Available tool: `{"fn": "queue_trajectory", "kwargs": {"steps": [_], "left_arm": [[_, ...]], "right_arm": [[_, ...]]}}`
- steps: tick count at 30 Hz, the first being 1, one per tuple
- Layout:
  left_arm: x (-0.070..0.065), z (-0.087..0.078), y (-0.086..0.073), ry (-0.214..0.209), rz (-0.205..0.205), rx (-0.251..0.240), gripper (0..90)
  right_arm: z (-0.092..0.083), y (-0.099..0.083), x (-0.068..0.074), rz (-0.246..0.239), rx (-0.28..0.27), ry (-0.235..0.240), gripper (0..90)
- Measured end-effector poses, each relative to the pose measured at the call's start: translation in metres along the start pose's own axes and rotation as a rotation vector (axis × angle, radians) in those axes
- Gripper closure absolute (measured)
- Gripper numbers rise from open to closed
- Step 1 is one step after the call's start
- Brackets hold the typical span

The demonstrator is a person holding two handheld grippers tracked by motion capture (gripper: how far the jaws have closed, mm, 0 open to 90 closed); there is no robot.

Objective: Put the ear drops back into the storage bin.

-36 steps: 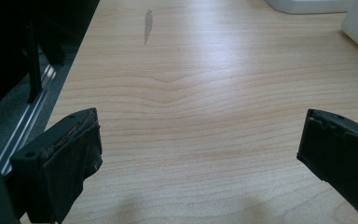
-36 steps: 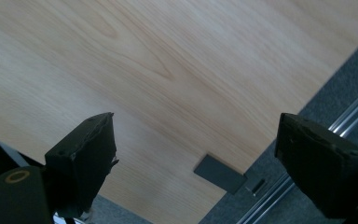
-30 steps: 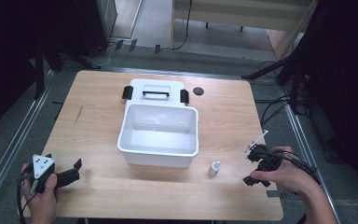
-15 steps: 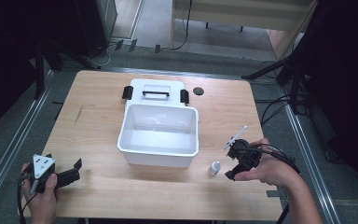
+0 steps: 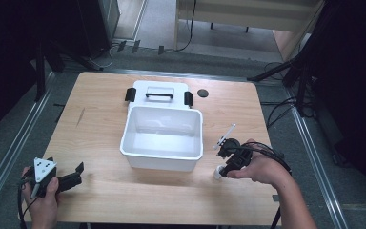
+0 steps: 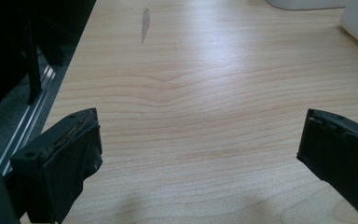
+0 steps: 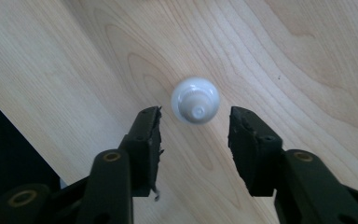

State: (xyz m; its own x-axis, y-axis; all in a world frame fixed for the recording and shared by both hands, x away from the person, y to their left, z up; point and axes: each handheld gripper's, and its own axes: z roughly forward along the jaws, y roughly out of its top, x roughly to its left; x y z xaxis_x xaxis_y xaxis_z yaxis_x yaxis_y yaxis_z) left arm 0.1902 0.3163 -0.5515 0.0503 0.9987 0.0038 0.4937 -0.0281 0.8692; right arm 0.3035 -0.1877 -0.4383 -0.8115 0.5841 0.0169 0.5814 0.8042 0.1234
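A small white bottle stands upright on the wooden table, just right of the white bin. My right gripper points down over it. Its jaws have just been closing, and the bottle's cap sits between their tips with a gap on each side, so neither pad touches it. My left gripper rests near the table's front left corner, held in a hand, its jaws wide open over bare wood.
The bin's white lid with a black handle lies behind the bin. A small black disc sits to the lid's right. The table's front edge runs close behind both hands, with a metal rail beyond the left edge.
My right gripper has travelled left from the table's right edge to a spot over the small bottle. The left hand has stayed put.
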Motion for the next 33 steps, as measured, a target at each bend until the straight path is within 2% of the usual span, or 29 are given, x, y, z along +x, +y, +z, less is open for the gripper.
{"fn": "queue_trajectory", "kwargs": {"steps": [6, 11, 16, 19, 25, 33], "left_arm": [[0.000, 0.000, 0.000, -0.002, 0.000, 0.000, 0.0], [0.000, 0.000, 0.000, -0.002, 0.001, 0.000, 0.0], [0.000, 0.000, 0.000, -0.001, 0.001, -0.001, 0.0], [0.000, 0.000, 0.000, -0.001, 0.002, 0.000, 0.0], [0.000, 0.000, 0.000, -0.001, 0.003, -0.001, 0.0], [0.000, 0.000, 0.000, 0.000, 0.005, -0.001, 0.0]], "right_arm": [[0.005, 0.007, -0.001, 0.011, 0.014, -0.003, 65.3], [0.012, 0.009, -0.001, -0.002, 0.036, -0.013, 67.2], [0.015, 0.010, -0.001, 0.000, 0.030, -0.003, 70.6], [0.015, 0.010, -0.002, 0.005, 0.033, 0.006, 71.1], [0.014, 0.010, -0.002, -0.016, 0.042, 0.020, 71.6], [0.008, 0.010, -0.003, -0.039, 0.036, 0.011, 71.8]]}}
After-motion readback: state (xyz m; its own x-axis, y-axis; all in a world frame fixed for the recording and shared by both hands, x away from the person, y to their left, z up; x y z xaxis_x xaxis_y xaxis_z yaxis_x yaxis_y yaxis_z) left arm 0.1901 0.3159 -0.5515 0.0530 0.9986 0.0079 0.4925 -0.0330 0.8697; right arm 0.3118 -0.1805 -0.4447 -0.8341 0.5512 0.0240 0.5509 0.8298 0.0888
